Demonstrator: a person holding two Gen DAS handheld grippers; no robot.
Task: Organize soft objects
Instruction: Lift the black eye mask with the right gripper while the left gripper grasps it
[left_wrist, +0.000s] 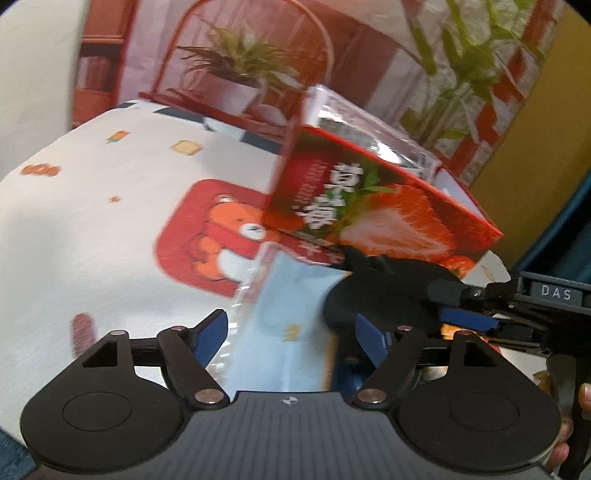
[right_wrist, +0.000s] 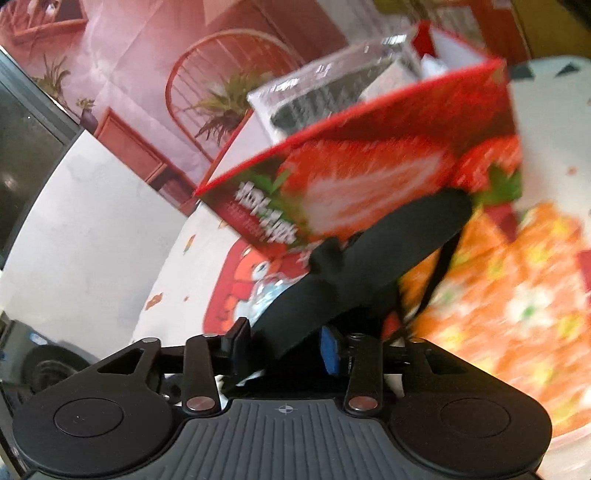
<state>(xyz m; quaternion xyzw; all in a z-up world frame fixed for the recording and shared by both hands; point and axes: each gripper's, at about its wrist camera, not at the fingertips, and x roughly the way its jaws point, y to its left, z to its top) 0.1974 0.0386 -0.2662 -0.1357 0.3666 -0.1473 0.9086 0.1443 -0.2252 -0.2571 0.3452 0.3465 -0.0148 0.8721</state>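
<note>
Clearly, the task's thing nearest the tongs is a black soft object (right_wrist: 354, 266), matte and flat like a pad, with a thin black strap hanging from its right part. In the right wrist view it lies between the two fingers of the right gripper (right_wrist: 286, 345) and reaches forward to the red strawberry box (right_wrist: 369, 177); the jaws stand a little apart, and I cannot tell if the pads press on it. In the left wrist view the same black object (left_wrist: 388, 291) sits just ahead and to the right of the left gripper (left_wrist: 291, 332), whose jaws are wide apart with only a light blue packet (left_wrist: 291, 314) in clear wrap between them. Only this view shows the right gripper (left_wrist: 480, 314) from the side and the white cloth with a bear print (left_wrist: 129, 203). Only the right wrist view shows an orange flowered fabric (right_wrist: 517, 295) to the right of the tongs
</note>
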